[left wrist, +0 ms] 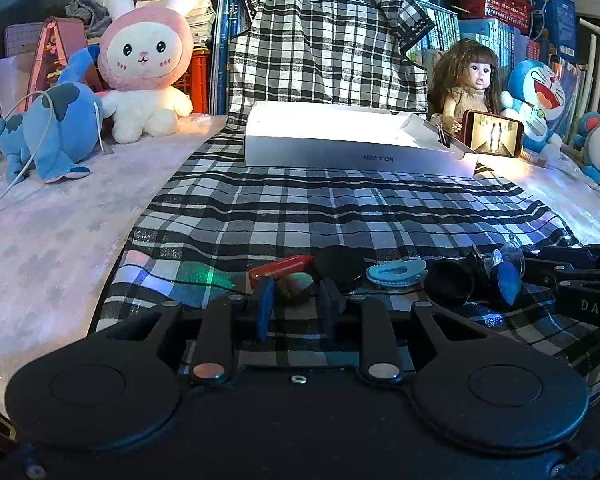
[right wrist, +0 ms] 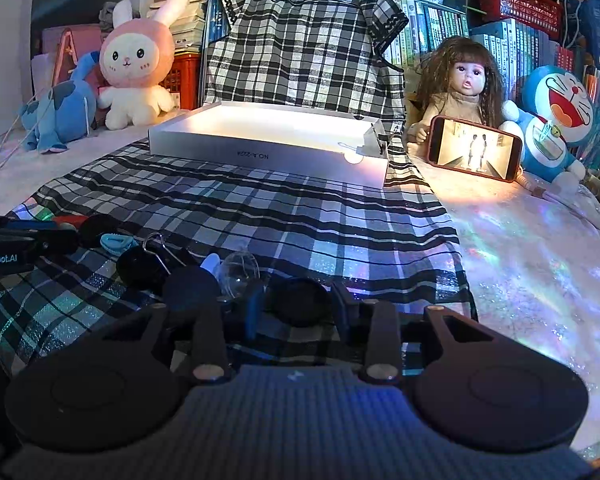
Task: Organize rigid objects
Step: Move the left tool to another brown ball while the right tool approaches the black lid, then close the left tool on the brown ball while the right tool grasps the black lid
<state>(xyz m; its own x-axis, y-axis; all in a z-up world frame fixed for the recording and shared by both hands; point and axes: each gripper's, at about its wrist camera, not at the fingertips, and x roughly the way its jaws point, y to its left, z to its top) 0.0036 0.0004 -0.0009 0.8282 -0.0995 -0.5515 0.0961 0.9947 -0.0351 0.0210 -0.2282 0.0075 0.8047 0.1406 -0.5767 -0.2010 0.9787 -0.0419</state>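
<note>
Both grippers low over the checked cloth [left wrist: 340, 208]

Left gripper [left wrist: 296, 304] fingers straddle a brownish stone [left wrist: 296, 286] (contact unclear); right gripper [right wrist: 298, 310] fingers flank a round black disc [right wrist: 298, 300], lower centre.

The room was dim. A phone screen [right wrist: 475, 154] at far right cast warm light that blew out the white box [right wrist: 268, 138]. Near objects sat in shadow; fisheye distortion curved the edges, and iridescent glints speckled the right.

The black plastic left gripper [left wrist: 296, 304] is showing two big round discs, silver screws, and one blue finger pad [left wrist: 265, 308]. The black right gripper [right wrist: 298, 312] is wearing a grey ribbed panel, blue pads [right wrist: 253, 312] and white letters.
</note>
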